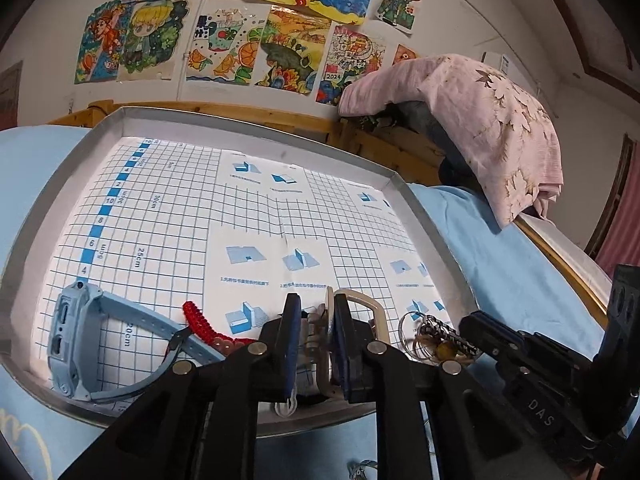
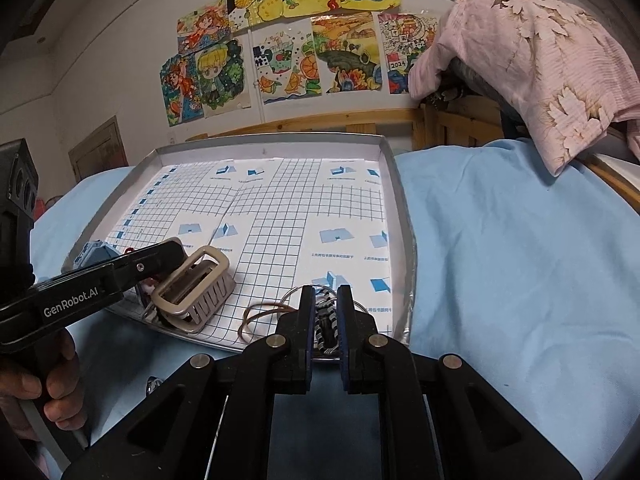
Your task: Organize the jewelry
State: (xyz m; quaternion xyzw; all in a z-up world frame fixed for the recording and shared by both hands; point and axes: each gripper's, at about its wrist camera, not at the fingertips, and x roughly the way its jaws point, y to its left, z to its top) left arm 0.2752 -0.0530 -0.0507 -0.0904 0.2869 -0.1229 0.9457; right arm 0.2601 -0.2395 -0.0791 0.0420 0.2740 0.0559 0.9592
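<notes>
My left gripper (image 1: pixel 314 322) is closed on a beige slotted jewelry basket (image 2: pixel 196 288), low centre in the left wrist view, at the near edge of the metal tray (image 2: pixel 394 184). My right gripper (image 2: pixel 325 312) is clamped on a black-and-white braided keychain (image 2: pixel 326 318) with metal rings (image 1: pixel 412 326), bottom centre of the right wrist view, over the tray's near rim. A blue smartwatch (image 1: pixel 70 336) sits lower left in the left view, red beaded bracelet (image 1: pixel 200 320) just beside it. Grid paper (image 2: pixel 280 216) lines the tray. Tray rests on a blue bedsheet (image 2: pixel 500 248); pink quilt (image 2: pixel 540 64) upper right, drawings (image 2: pixel 288 40) on the wall.
</notes>
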